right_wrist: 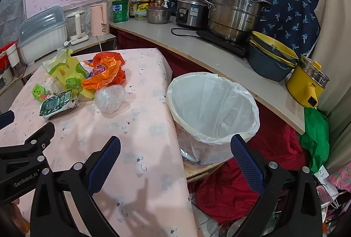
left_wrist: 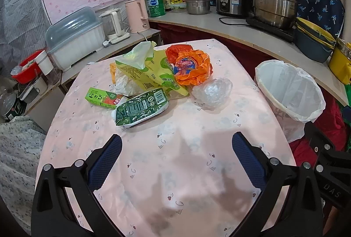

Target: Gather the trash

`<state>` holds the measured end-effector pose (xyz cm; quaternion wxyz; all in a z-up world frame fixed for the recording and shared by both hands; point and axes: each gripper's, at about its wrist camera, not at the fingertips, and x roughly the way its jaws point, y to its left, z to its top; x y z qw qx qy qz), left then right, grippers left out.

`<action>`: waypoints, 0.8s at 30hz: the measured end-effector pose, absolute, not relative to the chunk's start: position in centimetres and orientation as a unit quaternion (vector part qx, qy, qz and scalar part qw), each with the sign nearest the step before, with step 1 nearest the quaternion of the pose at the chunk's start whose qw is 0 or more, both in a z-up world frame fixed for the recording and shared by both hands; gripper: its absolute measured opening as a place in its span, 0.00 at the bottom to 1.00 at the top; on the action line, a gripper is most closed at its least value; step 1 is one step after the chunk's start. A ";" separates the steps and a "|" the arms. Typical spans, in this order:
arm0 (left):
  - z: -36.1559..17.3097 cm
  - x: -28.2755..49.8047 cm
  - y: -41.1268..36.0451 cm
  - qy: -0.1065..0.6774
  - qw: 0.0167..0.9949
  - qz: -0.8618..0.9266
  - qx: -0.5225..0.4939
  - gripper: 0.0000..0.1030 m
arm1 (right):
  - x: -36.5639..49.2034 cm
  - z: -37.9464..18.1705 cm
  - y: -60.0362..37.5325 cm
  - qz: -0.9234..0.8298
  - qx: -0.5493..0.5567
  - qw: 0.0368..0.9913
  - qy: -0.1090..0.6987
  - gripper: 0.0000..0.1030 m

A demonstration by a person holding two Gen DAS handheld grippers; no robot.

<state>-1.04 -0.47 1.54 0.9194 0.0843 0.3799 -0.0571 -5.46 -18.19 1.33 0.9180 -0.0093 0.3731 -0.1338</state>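
Two claws hang over the near end of the worktop (left_wrist: 193,171), which is covered in a pale pink patterned cloth; both stand wide apart and hold nothing. The left claw (left_wrist: 176,162) faces the litter directly, while the right claw (right_wrist: 175,163) straddles the worktop edge, aimed partly at the round bin lined with a white plastic bag (right_wrist: 210,109). The bin stands just beside the right edge of the worktop, its mouth open and below the tabletop level, a position that appears chosen so items can be carried sideways and dropped in. All trash lies grouped toward the far half of the worktop: a dark green printed carton, flattened (left_wrist: 142,108); a small bright green cardboard box (left_wrist: 103,99); a yellow-green plastic wrapper bag (left_wrist: 140,66) over a crumpled white paper; a crumpled orange plastic bag (left_wrist: 190,68); and a ball of clear plastic film (left_wrist: 211,92). The clear film ball lies nearest the bin side, the green box farthest from it. The bin liner appears empty, so collection is judged not yet begun. The carton lies closest to the left claw and is a likely first pick; thin films may slip or snag.
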 end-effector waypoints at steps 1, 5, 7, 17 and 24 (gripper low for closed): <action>1.6 -1.1 -0.5 0.380 0.919 -0.058 0.084 0.93 | -5.5 1.4 -18.1 -0.135 -0.010 0.918 0.373 0.93; 1.7 -1.2 -0.5 0.379 0.920 -0.059 0.084 0.93 | -5.7 1.4 -18.2 -0.138 -0.010 0.918 0.373 0.93; 1.8 -1.2 -0.6 0.378 0.920 -0.060 0.083 0.93 | -5.7 1.4 -18.2 -0.138 -0.009 0.917 0.374 0.93; 2.0 -1.2 -0.6 0.378 0.920 -0.061 0.083 0.93 | -5.6 1.7 -18.1 -0.136 -0.012 0.919 0.371 0.93; 2.0 -1.2 -0.6 0.377 0.920 -0.062 0.084 0.93 | -5.3 1.9 -18.1 -0.135 -0.012 0.920 0.369 0.93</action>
